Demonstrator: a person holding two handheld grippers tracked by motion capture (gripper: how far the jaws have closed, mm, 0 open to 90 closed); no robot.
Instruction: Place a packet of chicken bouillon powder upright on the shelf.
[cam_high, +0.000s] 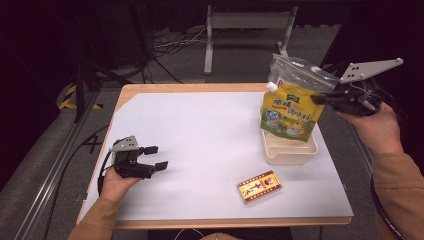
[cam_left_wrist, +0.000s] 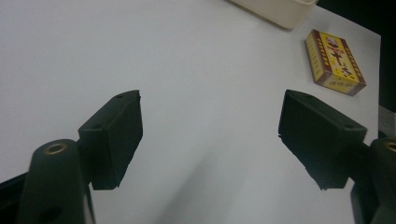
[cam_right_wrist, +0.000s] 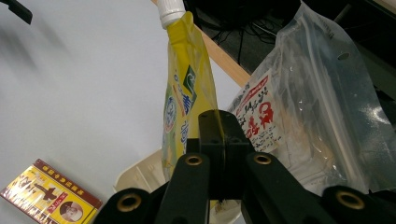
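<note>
A yellow spouted pouch with a white cap hangs upright, its bottom inside the cream tray at the right of the table. My right gripper is shut on the pouch's right edge. In the right gripper view the closed jaws pinch the pouch above the tray. A clear plastic bag with a red-printed label stands right behind the pouch and touches it. My left gripper rests open on the white mat at the left, nothing between its fingers.
A yellow and red flat box lies on the mat in front of the tray, also seen in the left gripper view and the right gripper view. A metal stand and floor cables sit beyond the table's far edge.
</note>
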